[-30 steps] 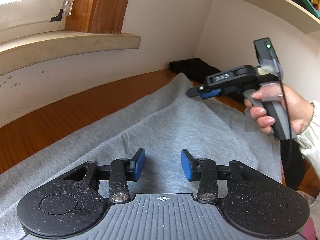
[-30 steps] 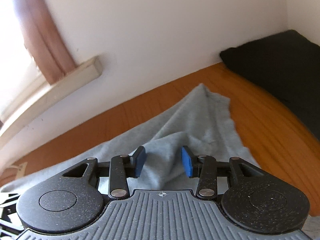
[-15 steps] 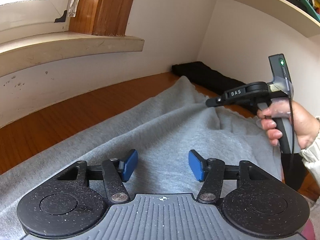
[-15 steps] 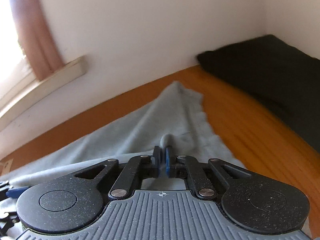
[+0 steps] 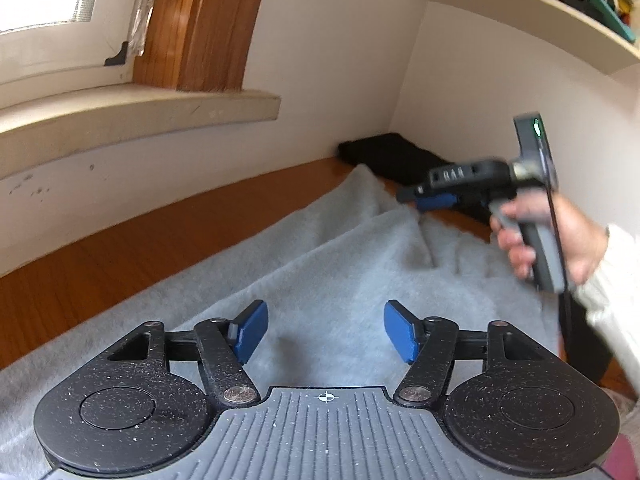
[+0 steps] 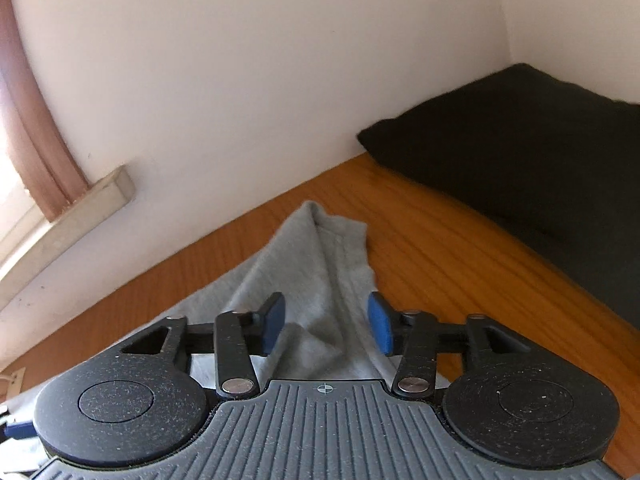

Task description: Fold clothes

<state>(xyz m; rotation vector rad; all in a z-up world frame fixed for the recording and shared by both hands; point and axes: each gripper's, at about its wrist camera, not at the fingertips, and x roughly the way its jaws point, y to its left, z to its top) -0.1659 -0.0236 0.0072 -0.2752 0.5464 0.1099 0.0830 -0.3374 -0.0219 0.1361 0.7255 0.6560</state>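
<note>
Grey garment (image 5: 320, 264): soft fleece-like knit, spread across the wooden tabletop (image 5: 120, 248), one corner peaked toward the wall. Left gripper (image 5: 326, 330) hangs over the near cloth; its jaws have just been opening and stand wide, nothing pinched. Right gripper (image 6: 326, 322) sits at the far corner; its jaws have just been opening, cloth lies between the blue pads (image 6: 274, 322) but is not clamped, probably a release after positioning the corner. A black folded textile (image 6: 520, 152) rests in the corner, well apart.
</note>
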